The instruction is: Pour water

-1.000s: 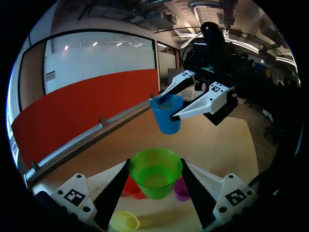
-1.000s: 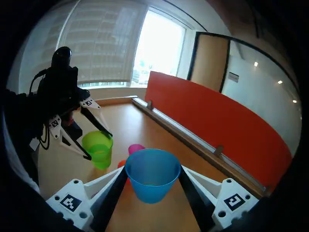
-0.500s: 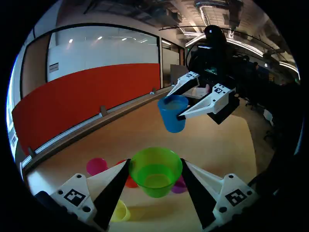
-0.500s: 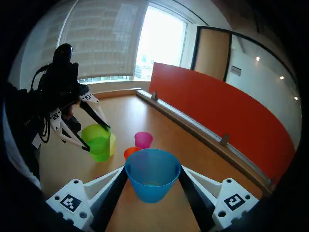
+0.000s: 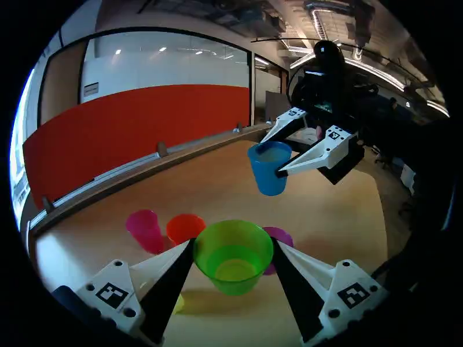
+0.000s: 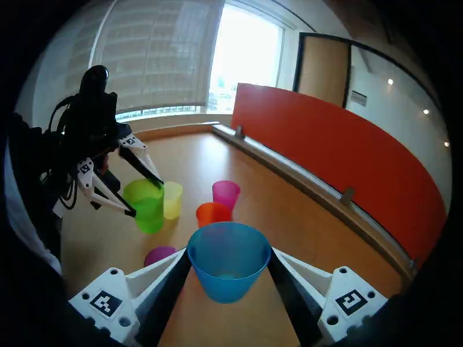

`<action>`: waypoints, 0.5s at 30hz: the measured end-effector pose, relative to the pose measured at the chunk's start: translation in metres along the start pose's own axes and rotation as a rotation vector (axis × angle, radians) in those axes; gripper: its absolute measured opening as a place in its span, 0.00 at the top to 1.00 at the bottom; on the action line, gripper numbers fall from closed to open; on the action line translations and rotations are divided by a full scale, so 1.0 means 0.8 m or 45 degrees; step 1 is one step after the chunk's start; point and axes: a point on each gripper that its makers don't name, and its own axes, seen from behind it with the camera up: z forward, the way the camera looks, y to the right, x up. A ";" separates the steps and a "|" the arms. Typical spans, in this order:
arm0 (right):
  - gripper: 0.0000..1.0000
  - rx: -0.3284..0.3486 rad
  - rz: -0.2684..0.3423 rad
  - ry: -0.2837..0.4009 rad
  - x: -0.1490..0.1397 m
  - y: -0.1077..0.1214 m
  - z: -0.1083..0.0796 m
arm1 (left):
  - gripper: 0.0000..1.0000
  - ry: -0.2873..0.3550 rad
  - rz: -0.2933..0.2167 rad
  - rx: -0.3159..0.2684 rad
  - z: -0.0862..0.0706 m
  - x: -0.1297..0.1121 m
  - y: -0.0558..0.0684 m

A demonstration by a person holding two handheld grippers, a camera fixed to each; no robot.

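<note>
**Both cups in the air, nothing tipped yet**

We've got one cup per gripper. The left gripper [image 5: 231, 246] has its jaws clamped on either side of a green cup [image 5: 233, 260], and the right gripper [image 6: 229, 254] is squeezing a blue cup [image 6: 228, 263] the same way.

Both cups sit upright and are held up off the wooden table [image 5: 324, 214], well apart and facing each other. That makes sense to us: level rims mean nothing spills until we choose to tilt.

There's a pale patch at the bottom of each cup that might be water. Honestly we can't tell which one is the pourer.

Four spares stand clustered on the table below: a pink cup [image 5: 144, 230], an orange cup [image 5: 184, 227], a purple cup [image 5: 279, 237] and a yellow cup [image 6: 172, 199]. Holding high keeps us from knocking them.

Our read is that the pour hasn't started. The next move would be to bring one rim over the other cup's mouth, then tip slowly. The grip is just two pads on slick tapered plastic, so a cup could slide in the jaws if we rush it.
</note>
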 end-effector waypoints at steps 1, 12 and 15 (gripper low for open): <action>0.07 -0.001 0.000 -0.005 -0.005 -0.001 0.001 | 0.09 -0.001 -0.001 0.005 0.000 -0.004 0.000; 0.07 0.012 0.019 -0.052 -0.052 -0.015 0.014 | 0.09 -0.013 -0.032 0.036 0.000 -0.043 0.009; 0.07 0.018 0.032 -0.064 -0.064 -0.017 0.016 | 0.09 -0.016 -0.035 0.039 0.000 -0.052 0.010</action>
